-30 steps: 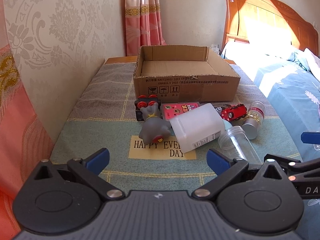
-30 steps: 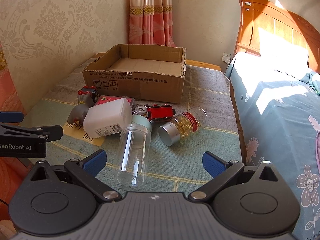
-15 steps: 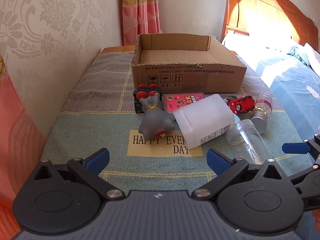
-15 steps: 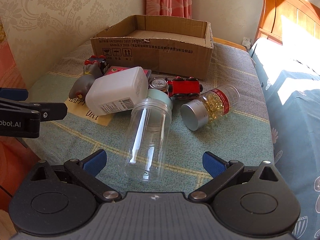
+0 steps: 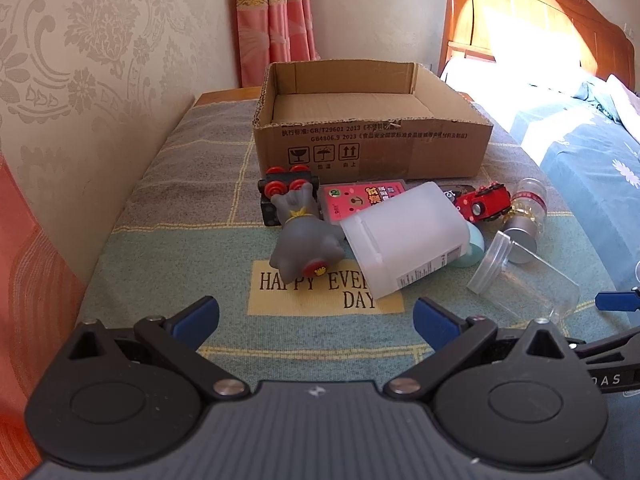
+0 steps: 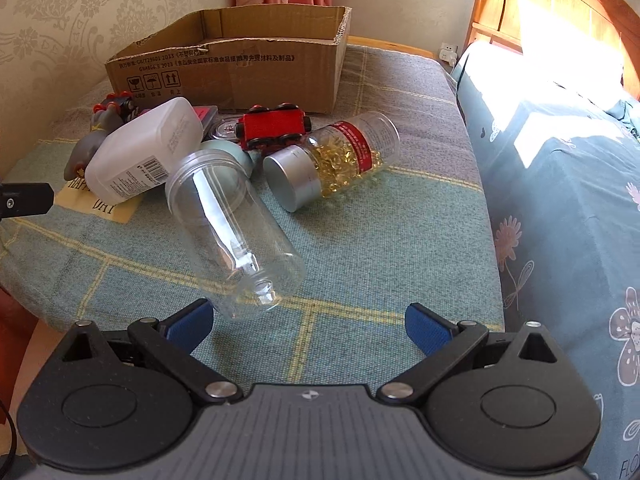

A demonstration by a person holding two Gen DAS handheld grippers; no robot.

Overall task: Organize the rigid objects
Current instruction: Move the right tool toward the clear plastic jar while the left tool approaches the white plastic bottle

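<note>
A pile of objects lies on the cloth-covered table in front of an open cardboard box (image 5: 372,148) (image 6: 232,64). A clear empty jar (image 6: 232,232) (image 5: 524,280) lies on its side just ahead of my right gripper (image 6: 308,326), which is open, its base close to the left blue pad. Behind it lie a capsule bottle with a silver cap (image 6: 340,156), a red toy car (image 6: 274,126) and a white plastic container (image 6: 144,152) (image 5: 404,236). My left gripper (image 5: 316,318) is open and holds nothing, short of the grey toy figure (image 5: 304,240).
A pink card box (image 5: 360,196) and a black toy with red wheels (image 5: 280,192) sit by the cardboard box. A patterned wall runs along the left. A bed with a blue flowered cover (image 6: 560,200) borders the table on the right.
Both grippers have moved forward and lower towards the pile. The right gripper has closed in on the clear jar, which now lies just before its fingers. Both stay open.
</note>
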